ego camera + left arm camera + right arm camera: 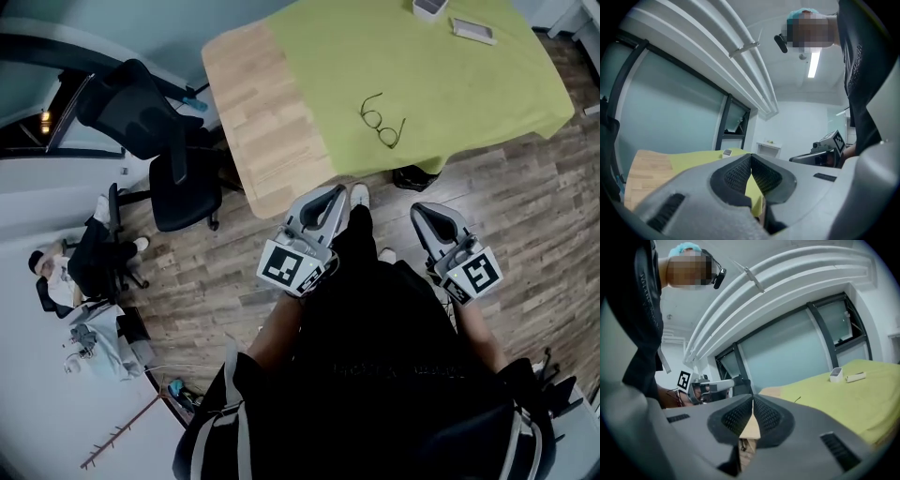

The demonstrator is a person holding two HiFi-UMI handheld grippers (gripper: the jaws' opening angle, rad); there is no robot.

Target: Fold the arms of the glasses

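Wooden boards make up the brown floor [534, 216] of this room, and a light wooden table [244, 103] stands on it with a lime-green cloth [469, 84] spread over most of its top. The thin dark wire glasses with round lenses [382, 122] lie on the cloth, near the table edge closest to the person. One arm sticks out to the side, so they are not folded. Nothing touches them. Farther back on the cloth sit a small white box [429, 7] and a flat white rectangular thing [472, 30], well apart from the glasses. The left grey two-jaw gripper [330, 197] and the right grey two-jaw gripper [427, 212] are both held low over the floor, in front of the table and well apart from the glasses. In the left gripper view the jaw tips of the left gripper [751, 157] touch each other and nothing is between them. The right gripper view shows the same for the right gripper [753, 399]: tips together, nothing held. The person's white shoes [360, 195] stand on the floor between the two grippers, just beside the table. A small black thing [415, 176] sits on the floor under the table edge. A black office chair on wheels [178, 178] stands beside the bare wooden end of the table. Farther left, another person in dark clothes [89, 264] sits on a second chair.
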